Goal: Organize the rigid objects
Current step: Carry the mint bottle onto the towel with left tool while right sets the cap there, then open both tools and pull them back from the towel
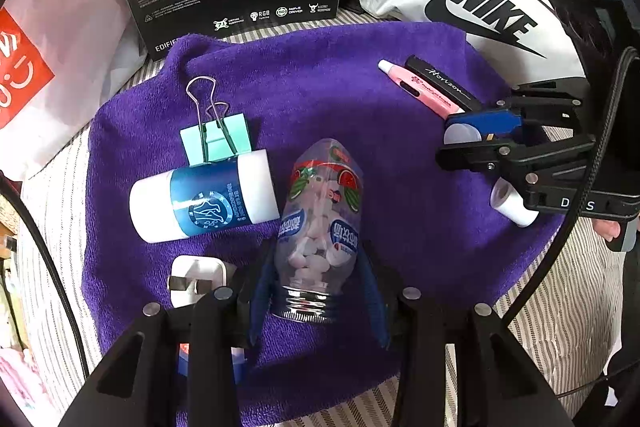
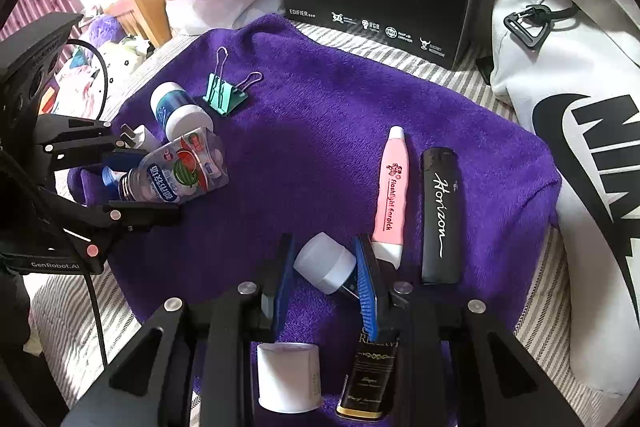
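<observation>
Straddling the candy bottle (image 1: pixel 318 227), the left gripper (image 1: pixel 318 291) has its blue pads either side of the threaded metal neck; pads look near or just touching the neck, so whether it is clamped I cannot tell. Bottle lies on its side on the purple towel (image 1: pixel 360 75), base pointing away. Just left of it: blue-white jar (image 1: pixel 204 201), also on its side, with a green binder clip (image 1: pixel 218 141) behind it touching, and a white plug (image 1: pixel 196 279) beside the left finger. Far right, the right gripper (image 1: pixel 466 139) sits around a white cap (image 1: pixel 462 135), next to pink pen (image 1: pixel 418 89) and black lighter (image 1: pixel 442 83).

Right wrist view: right gripper (image 2: pixel 326 275) is spread, fingers flanking the small white cap (image 2: pixel 324 263); the right pad seems to touch it, the left pad stands apart, so not pinched. Pink pen (image 2: pixel 390 195) and lighter (image 2: pixel 440 215) lie parallel just right of the fingers. White tube (image 2: pixel 288 377) and dark box (image 2: pixel 370 379) sit under the gripper body.

Risks, as I judge them: the round bottle may roll or spin out of a neck-only grip and knock the jar. The cap is tilted and could squirt out when the fingers close, or the right finger could drag the pen.
</observation>
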Action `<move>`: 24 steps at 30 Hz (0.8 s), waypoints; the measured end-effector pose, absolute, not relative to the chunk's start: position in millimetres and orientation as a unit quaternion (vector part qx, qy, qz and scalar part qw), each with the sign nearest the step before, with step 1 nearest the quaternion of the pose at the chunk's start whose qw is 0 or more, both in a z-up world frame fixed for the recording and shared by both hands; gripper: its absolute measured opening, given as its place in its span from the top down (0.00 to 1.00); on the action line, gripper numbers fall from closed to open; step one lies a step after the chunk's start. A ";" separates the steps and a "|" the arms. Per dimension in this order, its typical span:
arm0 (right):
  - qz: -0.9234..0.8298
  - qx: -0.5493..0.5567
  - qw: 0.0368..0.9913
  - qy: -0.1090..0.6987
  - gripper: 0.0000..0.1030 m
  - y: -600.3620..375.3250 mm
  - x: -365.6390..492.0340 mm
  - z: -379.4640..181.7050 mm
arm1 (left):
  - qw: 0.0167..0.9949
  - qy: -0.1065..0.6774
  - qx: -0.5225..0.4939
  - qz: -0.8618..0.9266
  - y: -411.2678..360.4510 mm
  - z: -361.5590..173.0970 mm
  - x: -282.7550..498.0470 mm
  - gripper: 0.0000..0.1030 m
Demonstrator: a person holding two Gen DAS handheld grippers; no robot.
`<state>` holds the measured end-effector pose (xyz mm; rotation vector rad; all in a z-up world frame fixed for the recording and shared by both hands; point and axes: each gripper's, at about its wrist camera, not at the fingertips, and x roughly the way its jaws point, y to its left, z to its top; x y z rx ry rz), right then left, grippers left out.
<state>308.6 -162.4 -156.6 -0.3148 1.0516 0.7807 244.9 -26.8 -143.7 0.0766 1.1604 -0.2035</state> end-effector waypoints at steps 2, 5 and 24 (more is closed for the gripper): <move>0.364 -0.147 0.781 0.487 0.71 -162.0 309.2 -156.5 | 0.829 0.550 0.036 -0.097 -27.9 -144.1 245.9 0.62; 0.367 -0.152 0.779 0.486 0.71 -161.2 309.4 -156.4 | 0.827 0.553 0.035 -0.097 -27.6 -144.7 247.6 0.62; 0.362 -0.187 0.768 0.495 0.57 -157.9 299.0 -155.3 | 0.816 0.573 0.010 -0.077 -23.3 -132.8 220.1 0.40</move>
